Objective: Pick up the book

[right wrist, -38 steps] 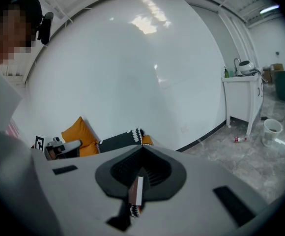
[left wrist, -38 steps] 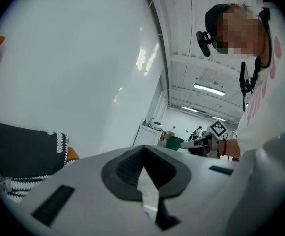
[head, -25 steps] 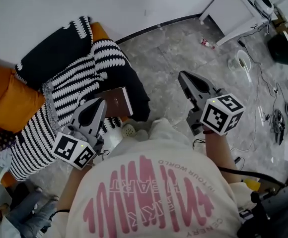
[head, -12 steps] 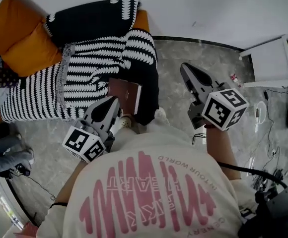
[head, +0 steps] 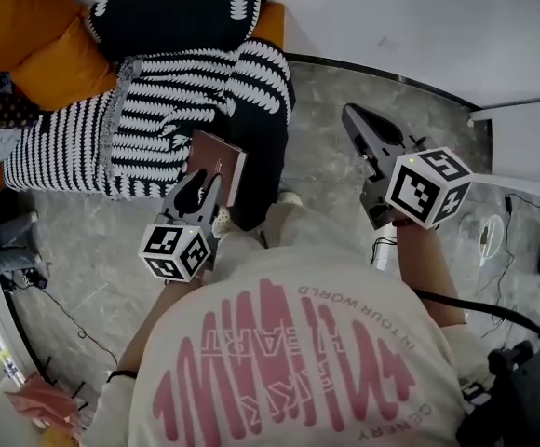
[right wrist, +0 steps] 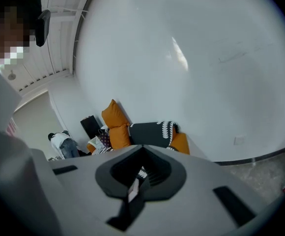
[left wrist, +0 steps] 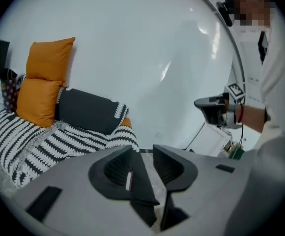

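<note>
A sofa with orange cushions (head: pixel 54 56) is draped in a black-and-white striped blanket (head: pixel 144 124) and stands on a grey stone floor (head: pixel 330 96). Below it is the person's pale shirt (head: pixel 289 343), printed in pink lettering seen upside down; the word "WORLD" can be read, the rest not surely.

The book (head: pixel 216 159) lies tilted on the blanket at the sofa's front edge. It is a plain reddish-brown hardcover with a pale strip of page edges along its right side. A tiny light mark on the cover is too small to read.

The left tool (head: pixel 201 184) points at the book's near end, just short of it. Its jaws have just been opening and stand a little apart with nothing between them. The right tool (head: pixel 351 112) is held well apart over the floor, jaws pressed together and empty. Each carries a cube of black-and-white square markers, with no words.
</note>
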`<state>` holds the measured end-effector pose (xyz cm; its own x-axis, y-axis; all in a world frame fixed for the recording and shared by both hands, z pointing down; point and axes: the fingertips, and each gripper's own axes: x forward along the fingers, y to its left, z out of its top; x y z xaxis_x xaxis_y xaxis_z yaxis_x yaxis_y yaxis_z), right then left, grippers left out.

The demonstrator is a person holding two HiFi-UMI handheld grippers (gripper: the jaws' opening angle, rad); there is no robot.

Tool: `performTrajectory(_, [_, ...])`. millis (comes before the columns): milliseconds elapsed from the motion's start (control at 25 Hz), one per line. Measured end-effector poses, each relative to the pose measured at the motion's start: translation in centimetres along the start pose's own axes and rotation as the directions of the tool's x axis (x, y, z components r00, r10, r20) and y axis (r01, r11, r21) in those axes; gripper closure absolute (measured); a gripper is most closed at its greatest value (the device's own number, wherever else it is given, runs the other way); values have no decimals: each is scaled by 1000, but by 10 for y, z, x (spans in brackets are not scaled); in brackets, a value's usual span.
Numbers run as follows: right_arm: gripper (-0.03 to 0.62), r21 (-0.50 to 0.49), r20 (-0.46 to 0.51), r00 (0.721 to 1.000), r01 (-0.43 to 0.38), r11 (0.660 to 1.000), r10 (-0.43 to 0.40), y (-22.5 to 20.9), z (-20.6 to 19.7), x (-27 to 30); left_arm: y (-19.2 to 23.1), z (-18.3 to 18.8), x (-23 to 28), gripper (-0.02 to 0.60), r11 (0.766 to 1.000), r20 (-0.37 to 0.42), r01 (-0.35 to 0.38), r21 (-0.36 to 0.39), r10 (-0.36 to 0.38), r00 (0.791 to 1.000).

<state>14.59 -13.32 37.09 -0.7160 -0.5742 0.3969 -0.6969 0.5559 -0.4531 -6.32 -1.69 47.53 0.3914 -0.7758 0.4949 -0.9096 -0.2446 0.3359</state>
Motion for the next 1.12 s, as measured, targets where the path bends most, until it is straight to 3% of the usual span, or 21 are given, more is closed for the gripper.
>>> performTrajectory(120, [586,-6,-22,1000,2,1000,-2,-26,-3,-14,3,-32,26,346,995,-84,-81,64,86,993])
performTrajectory(200, [586,-8,-33,999,11,1000,-12,-43,-7,-25,8,-57,44,244,985,-168,-133,110,150,974])
performTrajectory(280, [586,-6,-46,999,26,1000,-27,-56,-11,-32,20,-82,59,214,968,-267,-176,181,221,938])
performTrajectory(400, [586,5,-81,995,54,999,-54,-71,-25,-41,39,-123,74,173,927,-417,-177,331,312,854])
performTrajectory(480, [585,17,-104,992,75,997,-73,-82,-35,-50,48,-143,81,173,918,-475,-189,350,347,808])
performTrajectory(600, [586,34,-130,986,107,994,-102,-96,-47,-61,61,-157,92,173,912,-510,-226,342,382,771])
performTrajectory(800, [586,67,-158,977,156,986,-144,-114,-64,-73,72,-171,103,173,914,-548,-228,336,386,742])
performTrajectory(920, [586,83,-163,974,172,982,-157,-121,-70,-76,76,-175,104,173,921,-553,-220,322,372,746])
performTrajectory(1120, [586,101,-163,973,178,979,-160,-123,-70,-72,87,-175,102,121,936,-575,-235,260,346,741])
